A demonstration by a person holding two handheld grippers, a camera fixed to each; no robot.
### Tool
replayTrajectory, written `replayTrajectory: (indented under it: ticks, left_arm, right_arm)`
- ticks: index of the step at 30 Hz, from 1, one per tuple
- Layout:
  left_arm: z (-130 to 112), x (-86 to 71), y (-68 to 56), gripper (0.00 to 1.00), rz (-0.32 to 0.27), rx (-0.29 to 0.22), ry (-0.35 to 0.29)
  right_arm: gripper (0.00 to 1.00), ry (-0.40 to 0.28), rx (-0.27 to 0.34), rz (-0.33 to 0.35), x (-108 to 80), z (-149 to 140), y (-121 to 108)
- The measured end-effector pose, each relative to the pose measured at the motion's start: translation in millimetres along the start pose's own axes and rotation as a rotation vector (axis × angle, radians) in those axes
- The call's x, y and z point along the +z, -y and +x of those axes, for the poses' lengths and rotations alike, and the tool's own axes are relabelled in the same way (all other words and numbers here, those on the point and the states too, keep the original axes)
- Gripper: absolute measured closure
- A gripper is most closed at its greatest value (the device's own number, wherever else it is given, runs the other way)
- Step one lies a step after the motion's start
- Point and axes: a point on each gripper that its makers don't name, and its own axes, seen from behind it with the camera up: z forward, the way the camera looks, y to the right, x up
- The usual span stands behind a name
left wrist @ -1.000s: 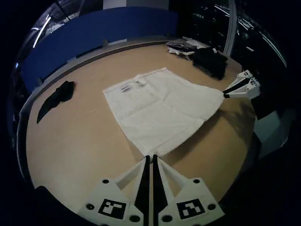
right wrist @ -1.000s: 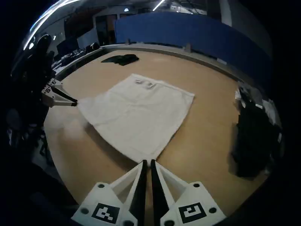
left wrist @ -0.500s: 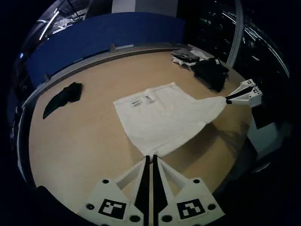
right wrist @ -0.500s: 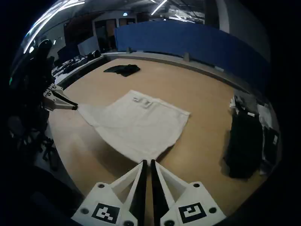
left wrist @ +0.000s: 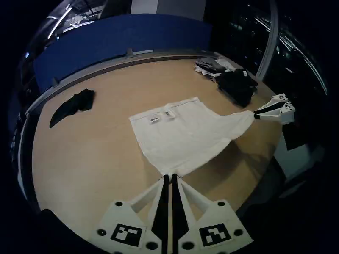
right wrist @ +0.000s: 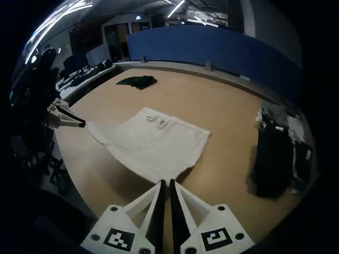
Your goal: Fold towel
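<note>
A white towel (left wrist: 186, 133) is spread over a round wooden table (left wrist: 93, 161), its far edge with labels lying flat and its near side lifted. In the left gripper view my left gripper (left wrist: 170, 178) is shut on one near corner. The right gripper (left wrist: 256, 114) shows at the right there, pinching the other lifted corner. In the right gripper view the towel (right wrist: 156, 142) hangs stretched between my right gripper (right wrist: 165, 183), shut on its corner, and the left gripper (right wrist: 83, 124) at the far left.
A dark cloth (left wrist: 72, 106) lies at the table's far left. A pile of black and grey clothes (left wrist: 235, 80) sits at the far right edge, also seen as dark clothes (right wrist: 275, 156). A blue partition (left wrist: 118, 38) runs behind the table.
Both grippers have risen and pulled back with the towel's near corners. The near edge now hangs off the table, and the towel looks smaller and farther away.
</note>
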Motion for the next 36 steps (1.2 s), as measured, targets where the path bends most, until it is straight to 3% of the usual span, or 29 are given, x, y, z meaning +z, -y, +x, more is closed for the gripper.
replayTrajectory:
  ticks: [20, 36]
  left_arm:
    - [20.4, 13.5, 11.9, 0.95, 0.011, -0.04, 0.018]
    - [51.8, 54.8, 42.7, 0.95, 0.027, -0.071, 0.036]
  right_arm:
    - [0.92, 0.017, 0.004, -0.013, 13.9, 14.5, -14.5]
    - [0.92, 0.043, 0.007, -0.048, 55.3, 42.8, -51.3]
